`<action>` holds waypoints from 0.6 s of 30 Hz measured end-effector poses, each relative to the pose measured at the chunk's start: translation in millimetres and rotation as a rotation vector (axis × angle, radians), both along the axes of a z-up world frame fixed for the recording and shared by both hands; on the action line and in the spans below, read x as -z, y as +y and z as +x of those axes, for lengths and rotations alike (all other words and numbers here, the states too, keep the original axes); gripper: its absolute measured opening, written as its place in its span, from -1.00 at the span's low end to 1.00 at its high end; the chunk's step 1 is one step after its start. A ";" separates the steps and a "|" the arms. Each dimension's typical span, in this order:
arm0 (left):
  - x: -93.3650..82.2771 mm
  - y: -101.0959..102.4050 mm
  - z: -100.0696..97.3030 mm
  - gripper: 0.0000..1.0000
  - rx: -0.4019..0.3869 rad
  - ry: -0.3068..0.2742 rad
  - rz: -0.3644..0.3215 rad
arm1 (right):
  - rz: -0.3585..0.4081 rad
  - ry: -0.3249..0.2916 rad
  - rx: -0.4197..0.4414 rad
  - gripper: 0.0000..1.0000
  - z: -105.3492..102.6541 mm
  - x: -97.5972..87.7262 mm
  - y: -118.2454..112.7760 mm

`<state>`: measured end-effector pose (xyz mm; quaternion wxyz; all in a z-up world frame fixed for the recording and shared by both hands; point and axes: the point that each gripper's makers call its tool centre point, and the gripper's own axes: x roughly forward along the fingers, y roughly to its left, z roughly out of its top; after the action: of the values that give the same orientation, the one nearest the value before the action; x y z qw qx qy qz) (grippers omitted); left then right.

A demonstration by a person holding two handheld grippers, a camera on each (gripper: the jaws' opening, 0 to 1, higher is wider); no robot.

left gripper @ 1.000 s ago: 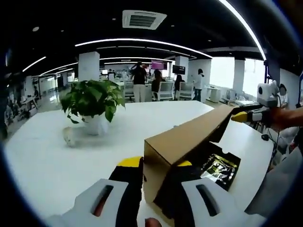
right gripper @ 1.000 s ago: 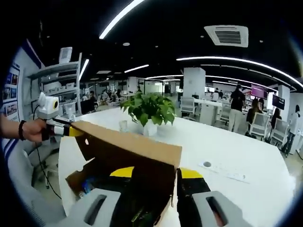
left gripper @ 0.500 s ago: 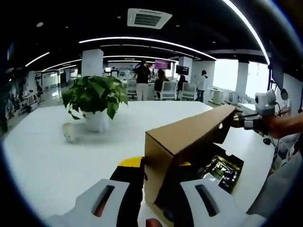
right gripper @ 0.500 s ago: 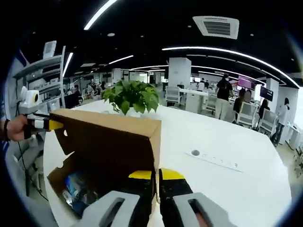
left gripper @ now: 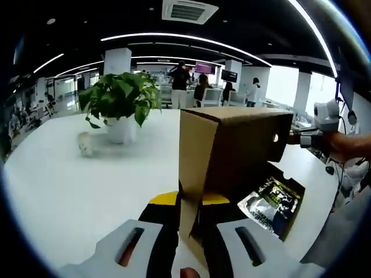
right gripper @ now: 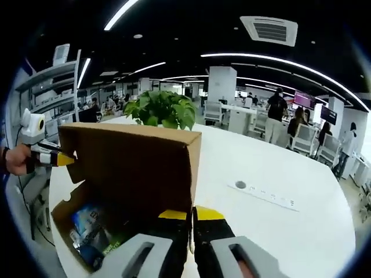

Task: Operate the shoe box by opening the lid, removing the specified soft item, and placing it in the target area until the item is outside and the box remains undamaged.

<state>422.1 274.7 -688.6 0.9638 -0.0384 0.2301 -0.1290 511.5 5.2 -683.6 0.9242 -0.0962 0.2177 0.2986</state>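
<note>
The brown cardboard shoe box has its lid (left gripper: 232, 145) raised upright, hinged along the far side. My left gripper (left gripper: 190, 201) is shut on the lid's near corner edge. My right gripper (right gripper: 191, 215) is shut on the lid (right gripper: 133, 165) at its other end. Each gripper appears in the other's view: the right gripper (left gripper: 316, 138) at the far right, the left gripper (right gripper: 51, 157) at the far left, each held by a hand. Inside the open box lie a black and silver packet (left gripper: 269, 200) and a blue packet (right gripper: 87, 223).
The box sits on a large white table (left gripper: 69, 185). A potted green plant (left gripper: 119, 104) stands behind it, with a small pale object (left gripper: 85, 145) beside the pot. A socket strip (right gripper: 264, 194) lies flush in the table (right gripper: 290, 231). People stand far off in the office.
The lid has swung up from a slant to upright. My right gripper's jaws, apart a second ago, have closed on the lid's edge. The left jaws have narrowed on it.
</note>
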 end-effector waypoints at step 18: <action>21.0 5.7 0.2 -0.88 -0.066 0.056 0.044 | -0.006 0.027 -0.024 -1.00 14.5 10.3 3.3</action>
<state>422.3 280.4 -709.6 0.9614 -0.0284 0.2582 -0.0911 526.0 8.6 -693.9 0.9172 -0.0975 0.2298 0.3104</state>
